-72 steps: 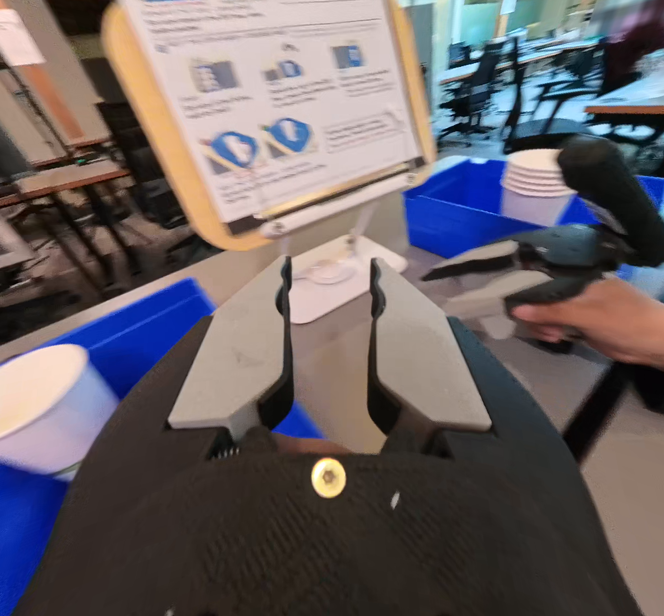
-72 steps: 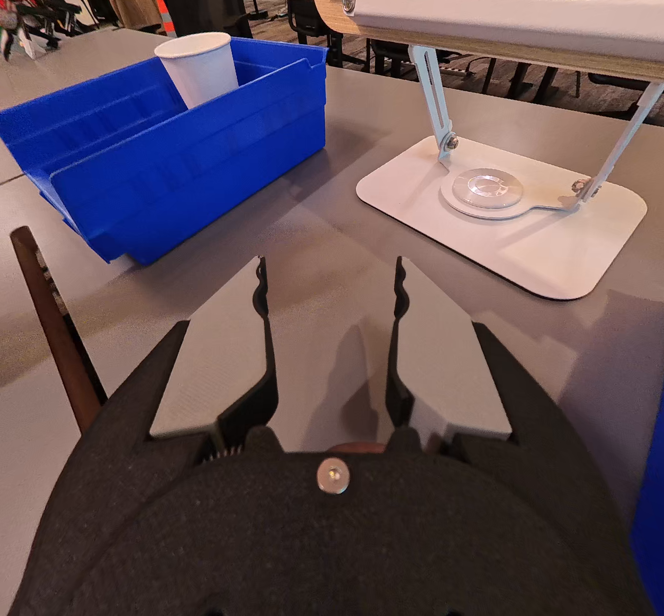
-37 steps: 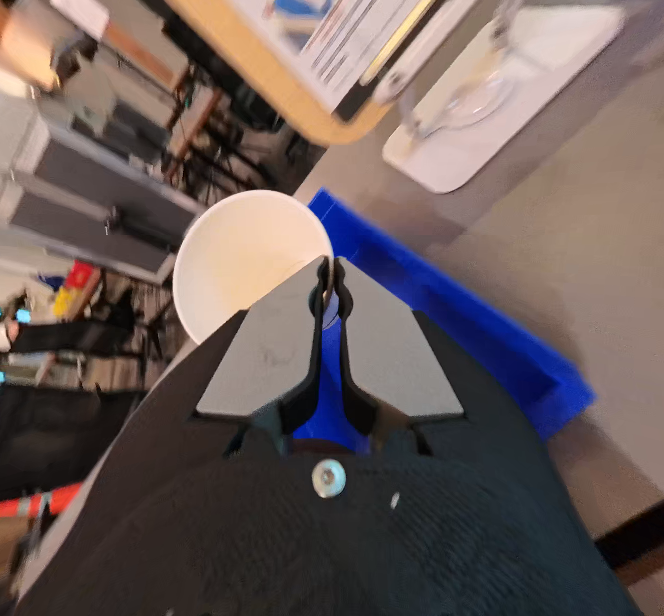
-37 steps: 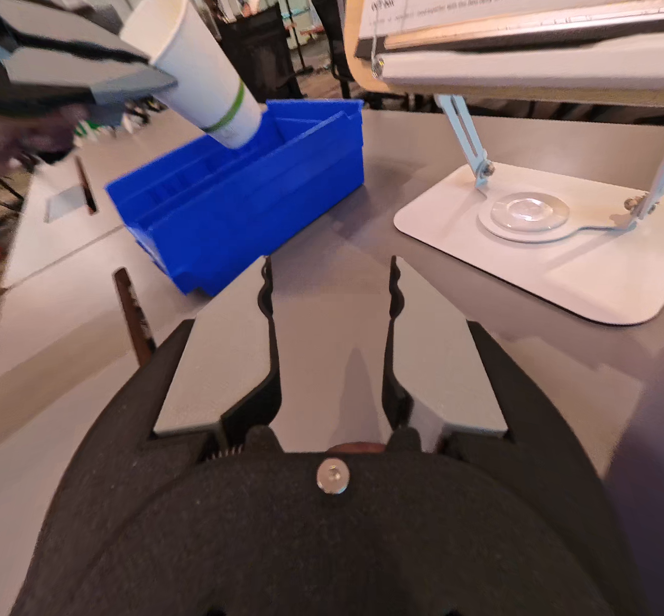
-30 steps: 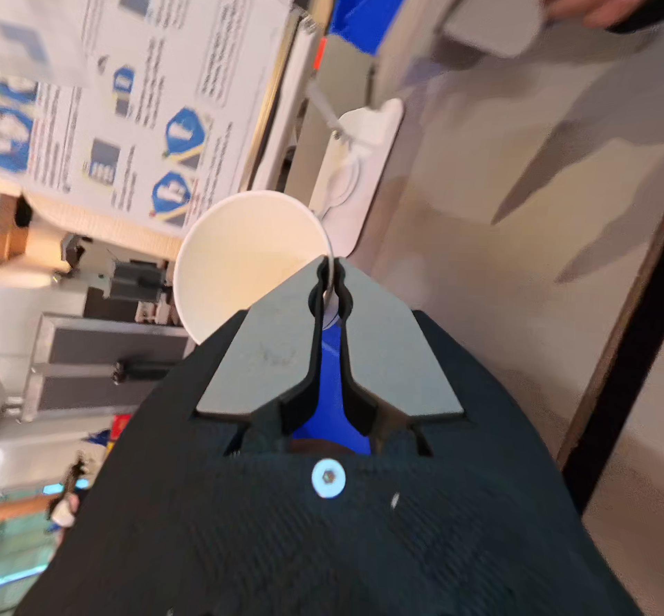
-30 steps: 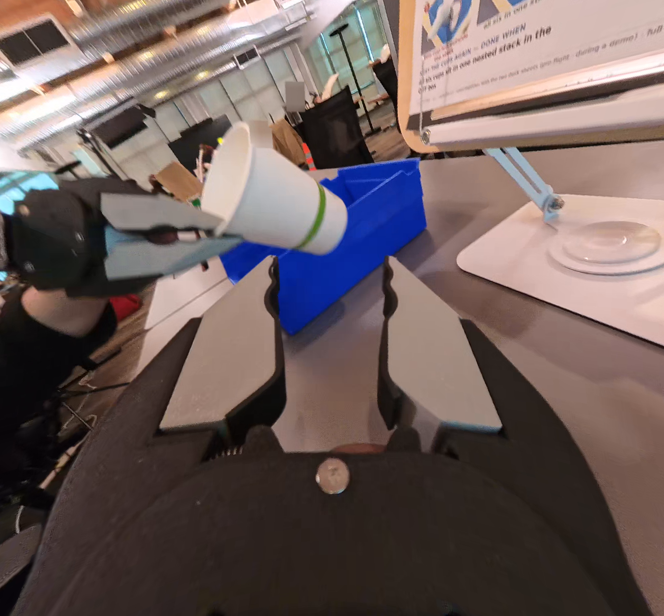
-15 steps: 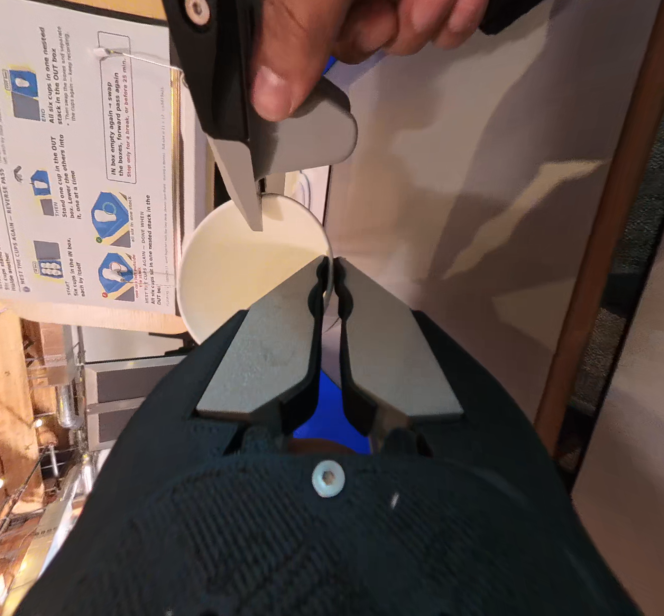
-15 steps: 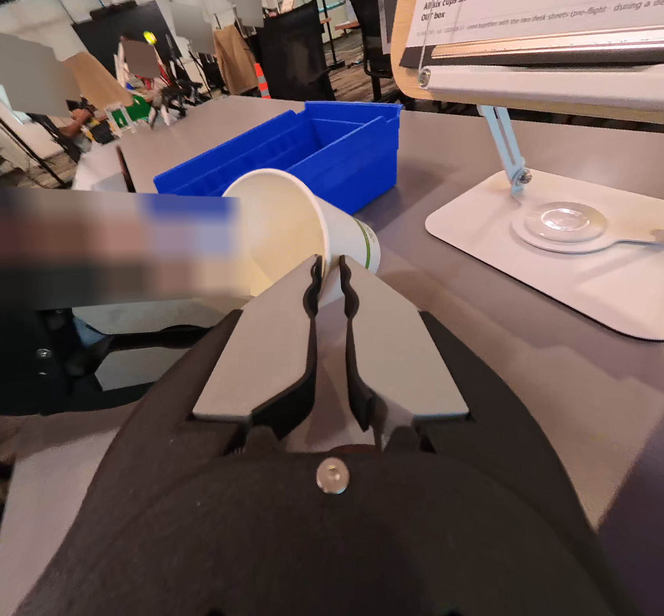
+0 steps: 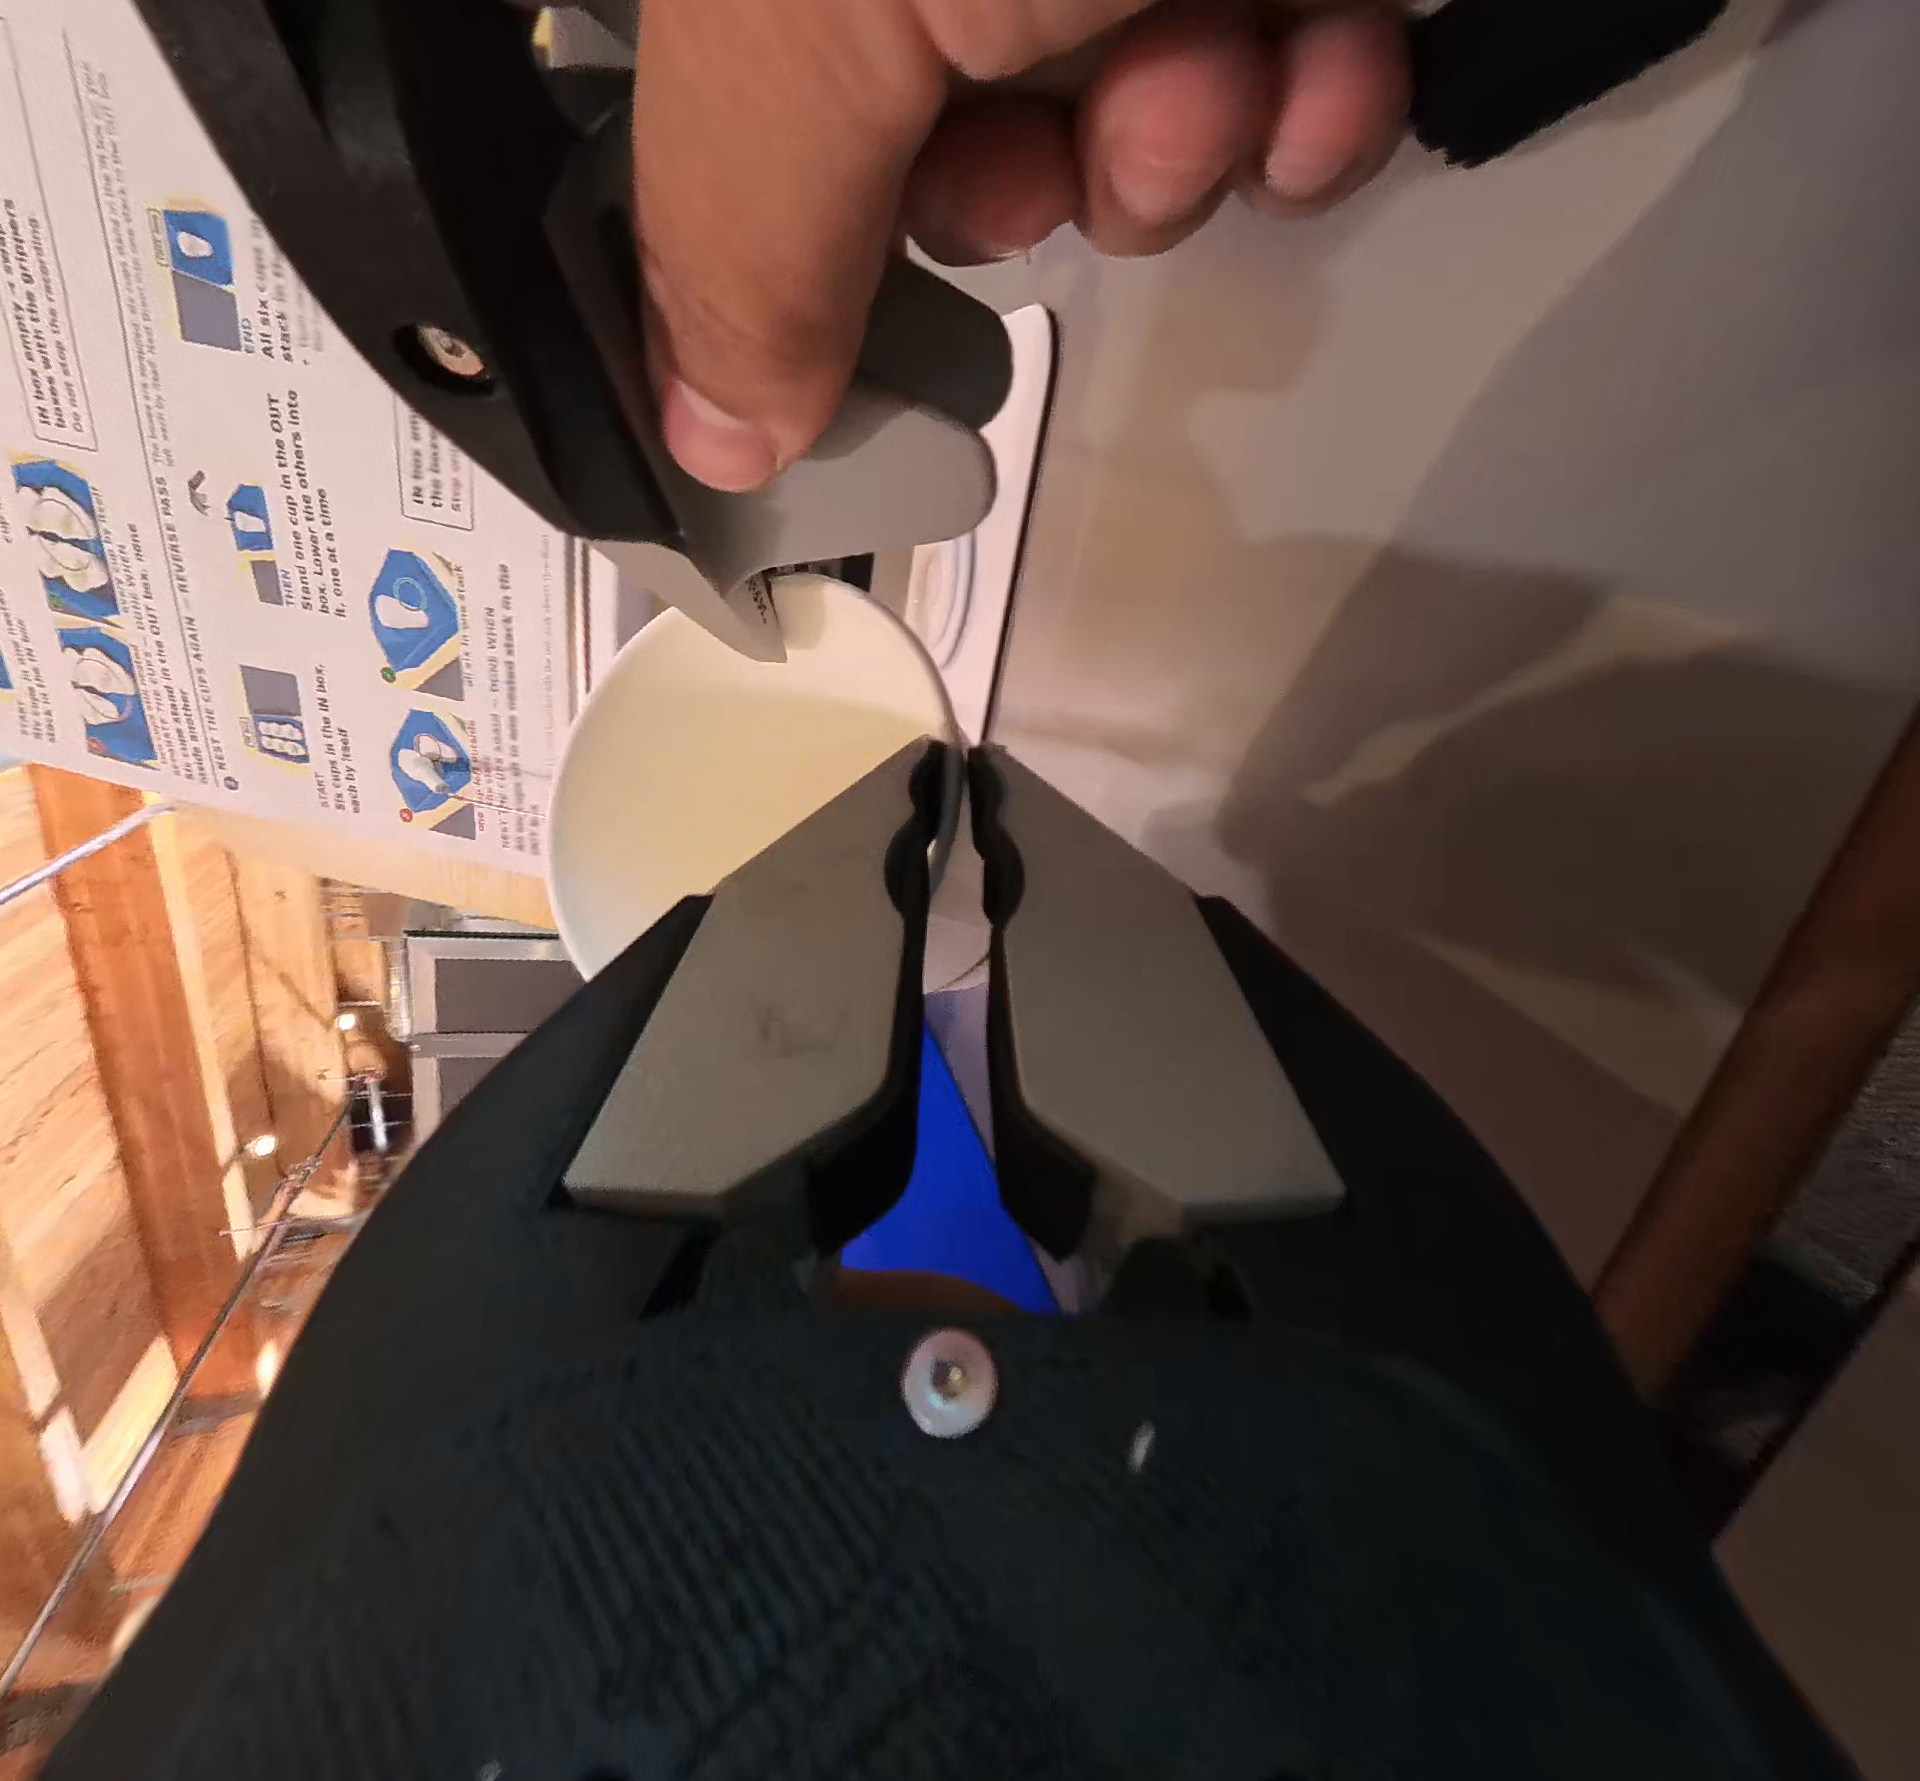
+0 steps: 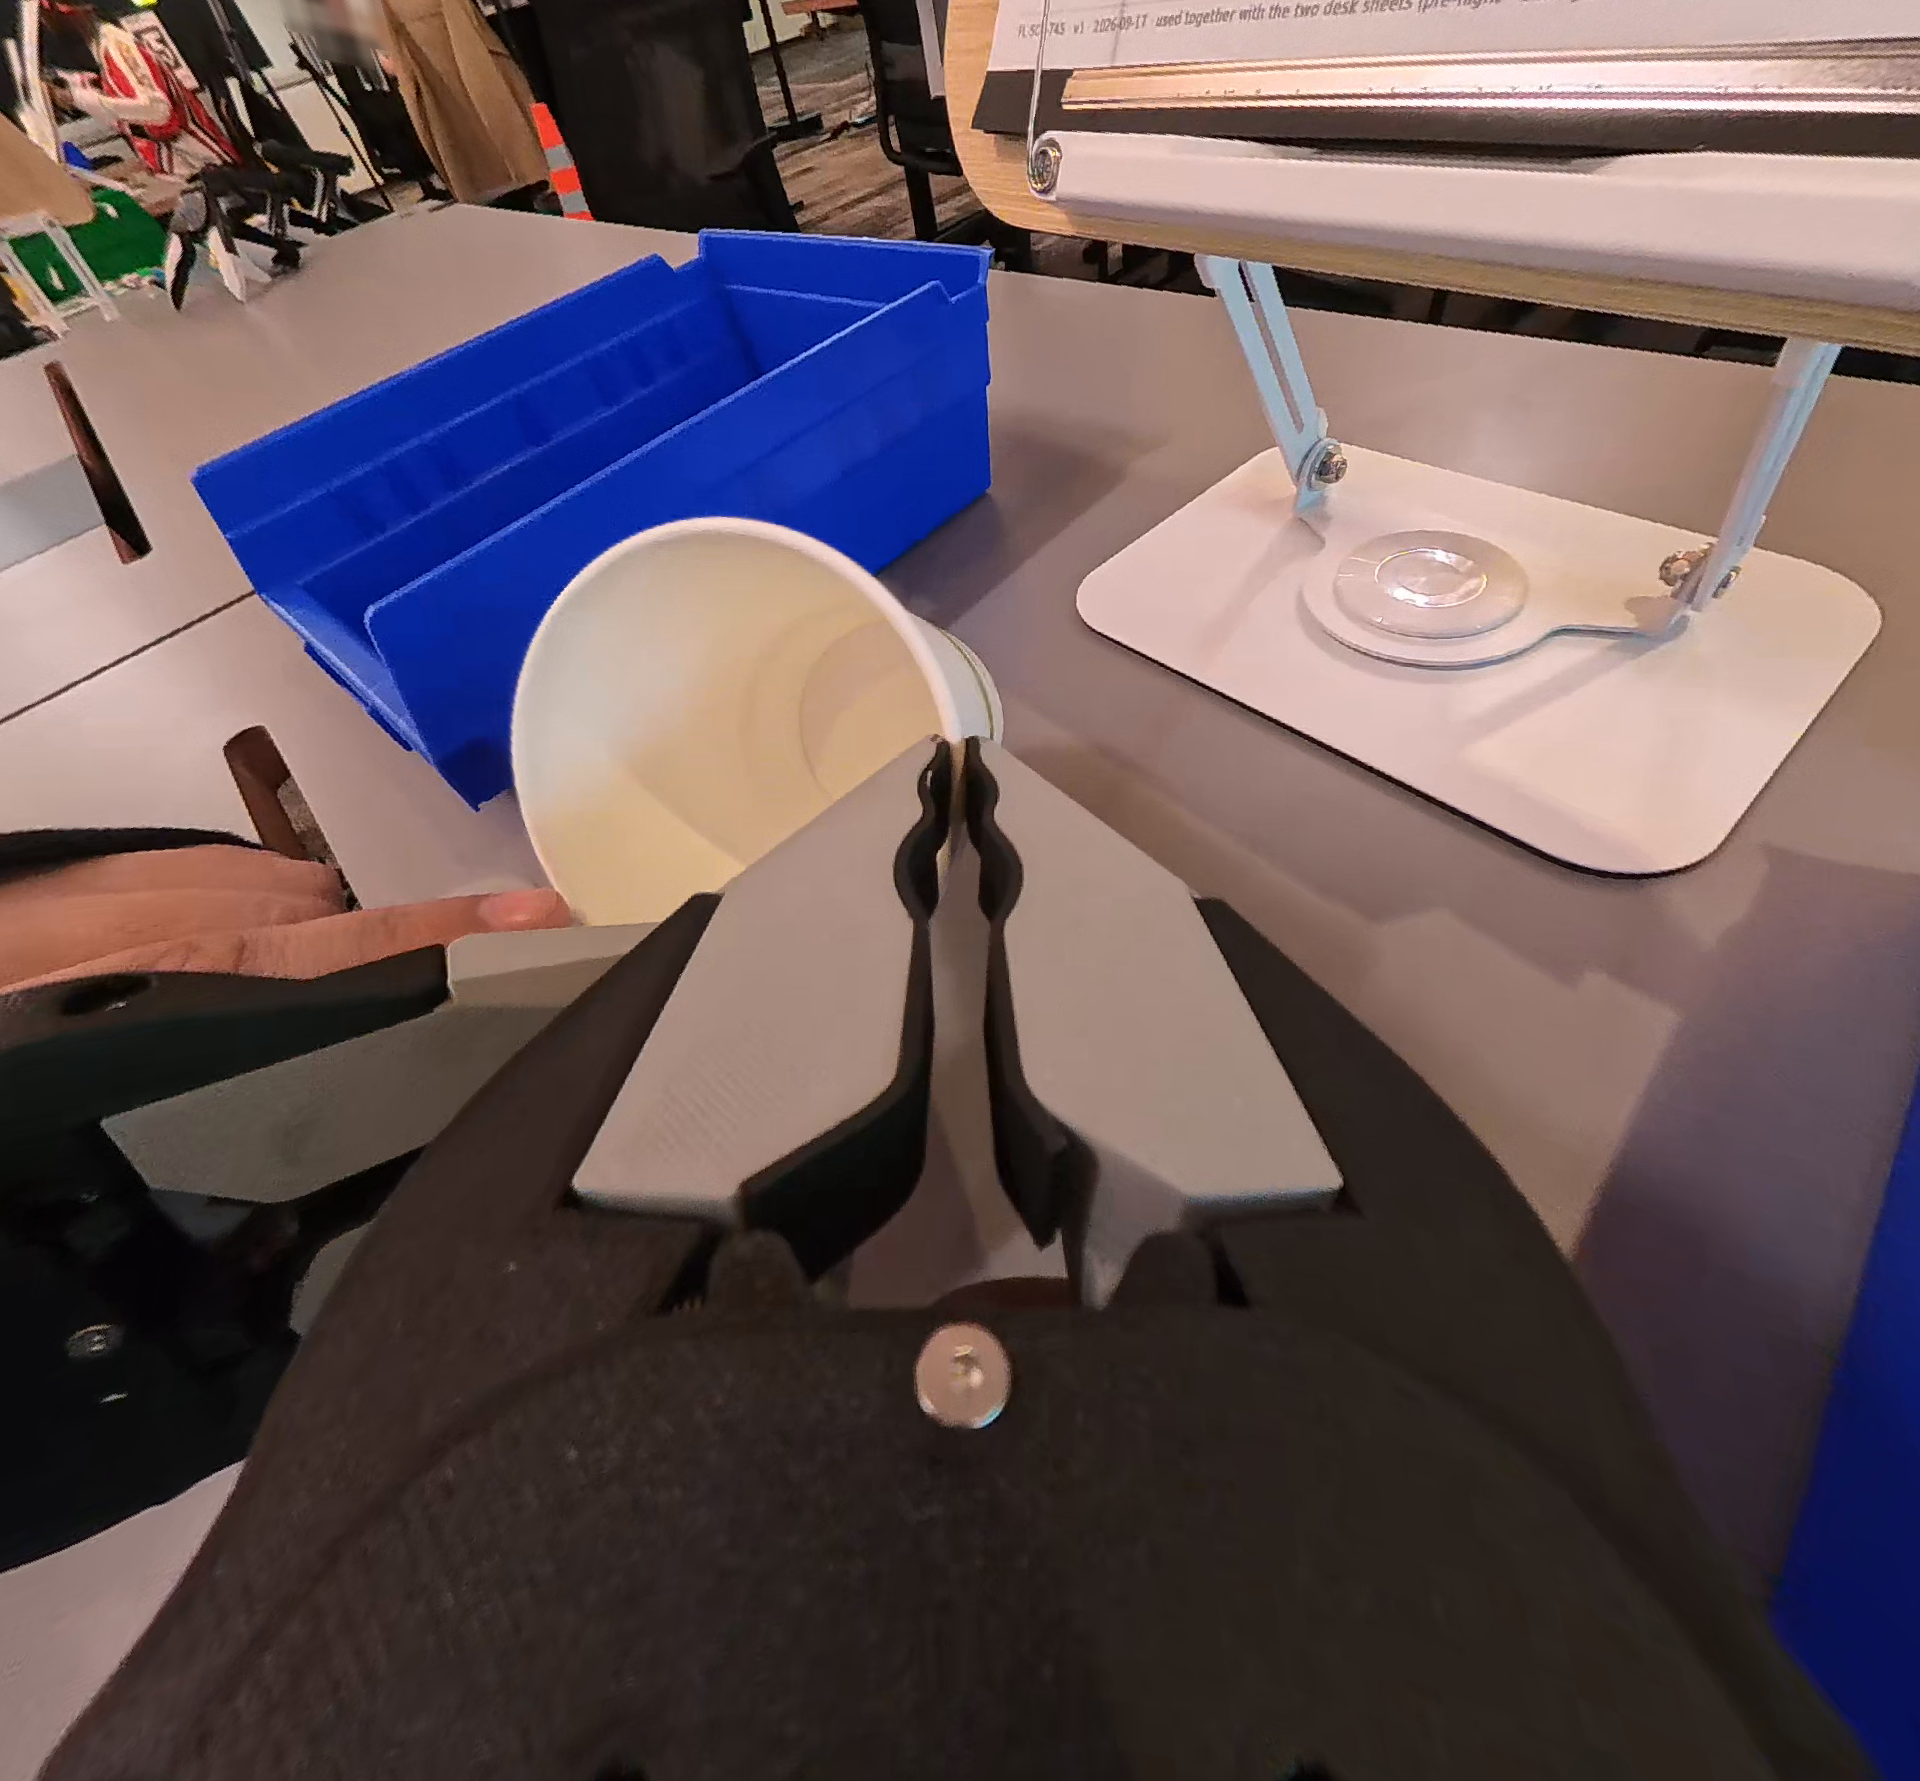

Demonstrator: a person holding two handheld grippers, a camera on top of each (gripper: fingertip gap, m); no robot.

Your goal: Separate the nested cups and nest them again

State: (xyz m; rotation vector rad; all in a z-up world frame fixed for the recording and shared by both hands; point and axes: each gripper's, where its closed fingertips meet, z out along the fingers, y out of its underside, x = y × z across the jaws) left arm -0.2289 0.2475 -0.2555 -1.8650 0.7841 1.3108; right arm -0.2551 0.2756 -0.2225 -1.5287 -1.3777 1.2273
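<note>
Grey table (image 10: pixel 1351 952), paper cup (image 10: pixel 727 713) tilted, mouth toward cameras, rim pinched by left tool (image 9: pixel 951 755) and right tool (image 10: pixel 954 749).

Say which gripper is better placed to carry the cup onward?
Right, probably: right gripper and left gripper both pinch the white cup, but the right sits level over the table; the left is rolled sideways.

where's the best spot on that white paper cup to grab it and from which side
Take the paper cup by its rim wall, coming from the open mouth with one finger inside and one outside. It is tipped over, mouth toward the cameras, and its thin wall fits a narrow pinch. Both the right tongs and left tongs hold it that way.
</note>
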